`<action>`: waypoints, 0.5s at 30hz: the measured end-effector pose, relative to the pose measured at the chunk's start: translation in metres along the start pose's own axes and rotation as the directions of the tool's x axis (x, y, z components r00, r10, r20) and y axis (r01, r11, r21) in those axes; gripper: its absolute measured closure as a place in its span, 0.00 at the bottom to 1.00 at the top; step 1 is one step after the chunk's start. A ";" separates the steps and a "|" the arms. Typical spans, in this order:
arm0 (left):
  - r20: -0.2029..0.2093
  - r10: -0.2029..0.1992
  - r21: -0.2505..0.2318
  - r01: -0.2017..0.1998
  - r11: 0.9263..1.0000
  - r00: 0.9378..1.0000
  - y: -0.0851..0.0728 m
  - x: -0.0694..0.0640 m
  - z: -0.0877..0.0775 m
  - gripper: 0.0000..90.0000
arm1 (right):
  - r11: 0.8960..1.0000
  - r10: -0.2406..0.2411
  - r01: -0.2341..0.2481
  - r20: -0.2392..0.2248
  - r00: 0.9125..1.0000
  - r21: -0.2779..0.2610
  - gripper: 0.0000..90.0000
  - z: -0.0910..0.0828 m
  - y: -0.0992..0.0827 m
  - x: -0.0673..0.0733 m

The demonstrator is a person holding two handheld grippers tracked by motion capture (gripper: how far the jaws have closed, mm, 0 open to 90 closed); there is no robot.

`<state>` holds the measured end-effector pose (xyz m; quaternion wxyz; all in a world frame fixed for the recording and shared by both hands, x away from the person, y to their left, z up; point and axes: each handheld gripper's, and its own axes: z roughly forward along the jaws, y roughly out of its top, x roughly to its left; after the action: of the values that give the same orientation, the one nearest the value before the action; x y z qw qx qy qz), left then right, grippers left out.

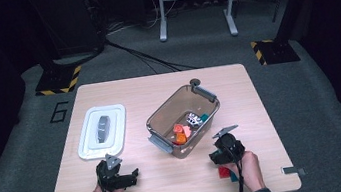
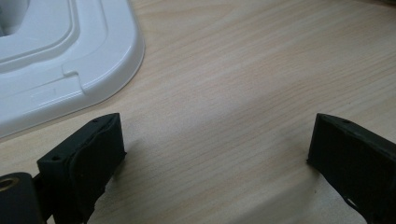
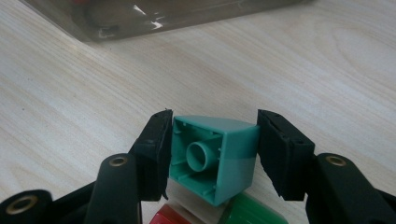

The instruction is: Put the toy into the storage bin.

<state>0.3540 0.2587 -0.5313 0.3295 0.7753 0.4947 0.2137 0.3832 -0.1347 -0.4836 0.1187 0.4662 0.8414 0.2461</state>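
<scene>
My right gripper (image 3: pixel 212 140) is shut on a teal toy block (image 3: pixel 233 154), whose hollow underside with its round tube faces the camera. Just beneath it lie a red piece (image 3: pixel 170 217) and a green piece (image 3: pixel 254 212). In the high view the right gripper (image 1: pixel 218 159) sits at the front right of the table, beside a red block (image 1: pixel 225 171). My left gripper (image 1: pixel 130 177) rests low at the front left. Its jaws (image 2: pixel 215 135) stand wide open over bare wood, with nothing between them.
A clear brown bin (image 1: pixel 171 101) with grey latches stands mid-table and holds several small toys (image 1: pixel 183 130). Its wall (image 3: pixel 154 18) lies just beyond the right gripper. A white lid (image 1: pixel 90 147) lies at the left, its corner (image 2: pixel 70 56) close to the left gripper.
</scene>
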 end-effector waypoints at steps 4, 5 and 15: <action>0.000 0.000 0.000 0.000 1.000 1.000 0.000 0.000 0.000 0.04 | 1.000 -0.005 0.005 0.000 1.000 -0.016 0.52 -0.004 0.002 -0.001; 0.000 -0.002 -0.001 0.002 1.000 1.000 0.000 0.000 0.000 0.04 | 1.000 0.006 -0.006 0.004 1.000 -0.019 0.52 -0.006 0.003 -0.001; 0.000 -0.001 -0.001 0.001 1.000 1.000 0.000 0.000 0.000 0.04 | 0.997 0.001 -0.001 0.008 1.000 -0.075 0.52 -0.022 0.015 -0.004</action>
<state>0.3539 0.2586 -0.5313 0.3298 0.7749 0.4951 0.2137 0.3868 -0.1377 -0.4571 0.1394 0.4628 0.8309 0.2757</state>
